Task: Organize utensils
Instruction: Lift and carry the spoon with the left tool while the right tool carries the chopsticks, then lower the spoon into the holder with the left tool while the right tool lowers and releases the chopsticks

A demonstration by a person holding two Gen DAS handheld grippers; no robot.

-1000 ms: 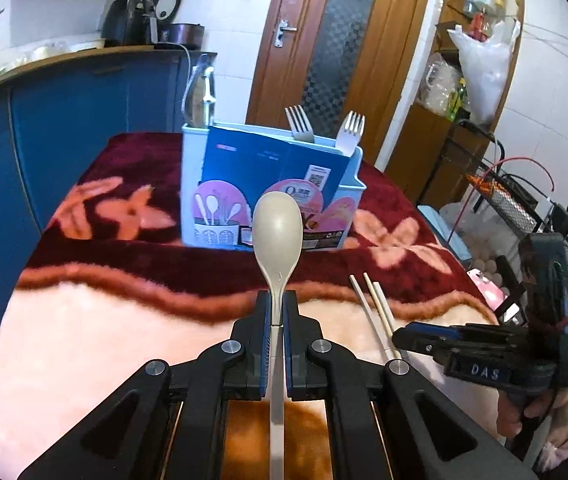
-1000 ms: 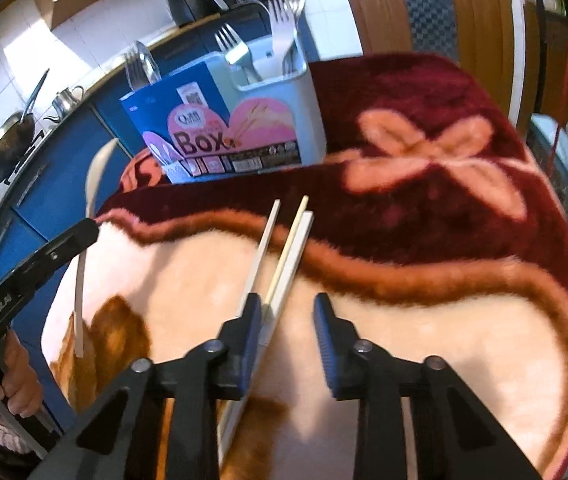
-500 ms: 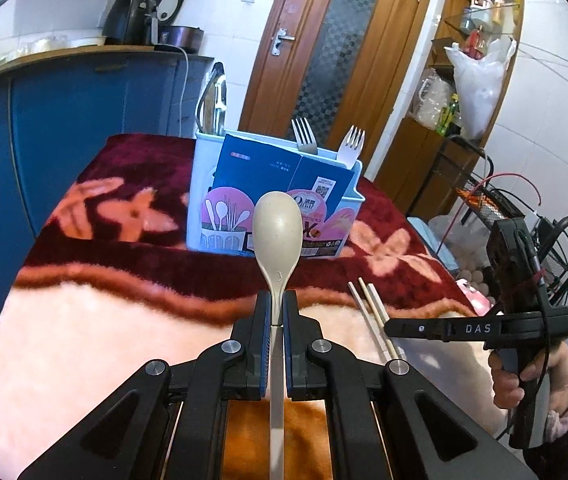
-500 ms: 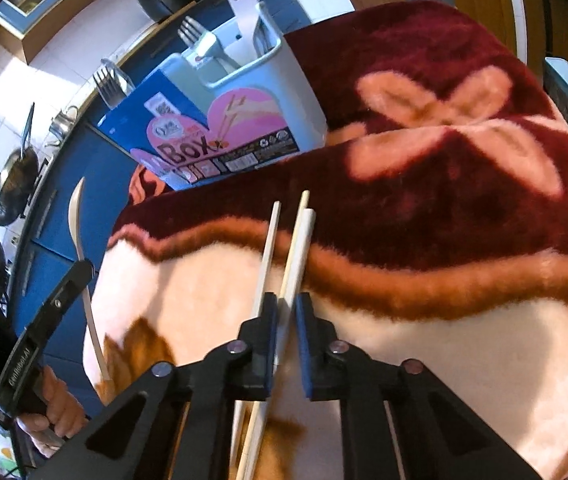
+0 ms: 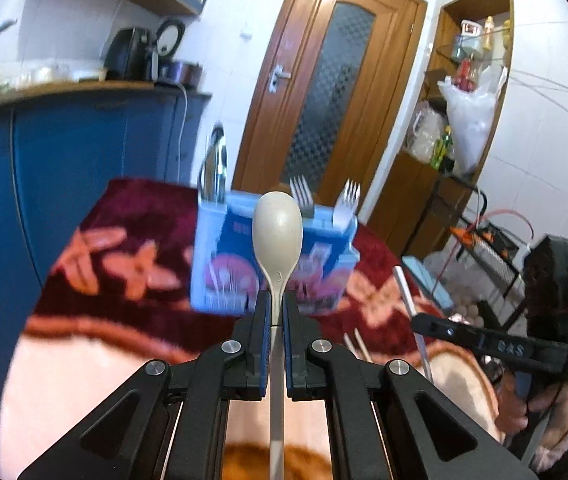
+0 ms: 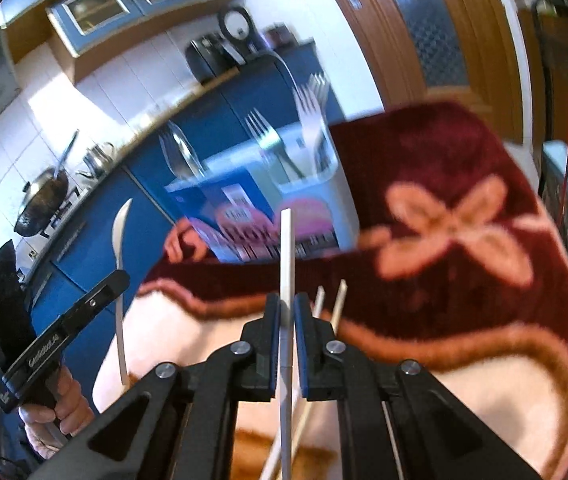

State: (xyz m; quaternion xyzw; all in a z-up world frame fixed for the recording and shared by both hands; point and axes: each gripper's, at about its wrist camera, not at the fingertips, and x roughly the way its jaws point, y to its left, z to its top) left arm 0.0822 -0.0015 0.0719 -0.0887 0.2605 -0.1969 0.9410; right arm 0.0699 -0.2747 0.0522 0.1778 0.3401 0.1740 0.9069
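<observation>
A beige spoon (image 5: 277, 236) stands bowl-up between the closed fingers of the left gripper (image 5: 277, 312), pinched at its neck with the handle running back under the camera. To its side, the right gripper (image 6: 284, 320) is clamped on a single white chopstick (image 6: 286, 256), lifted off the blanket and pointing up and away; the same stick shows in the left view, angled through that gripper's black fingers (image 5: 436, 326). Two more chopsticks (image 6: 330, 300) lie on the plush floral blanket (image 6: 456, 240) just beside the right gripper, their far ends at the brown border of the pattern.

Beyond both tools, on the dark red part of the blanket, sits the light blue utensil holder (image 5: 204, 248), a blue printed card (image 5: 240, 256) propped across its front. Forks (image 5: 346, 200) stand tines-up in its right-hand side and metal cutlery (image 5: 214, 172) rises from the left; motion blur hides which compartments have room. Blue cabinets, a wooden door and shelving fill the kitchen behind.

Both pieces appear picked up and in transit, so the step in hand looks to be carrying them to the holder. The next move calls for raising each above the rim, tipping it upright, choosing the matching compartment and opening the fingers only once the lower end is inside, clear of the forks. The two chopsticks on the blanket remain to be collected.
</observation>
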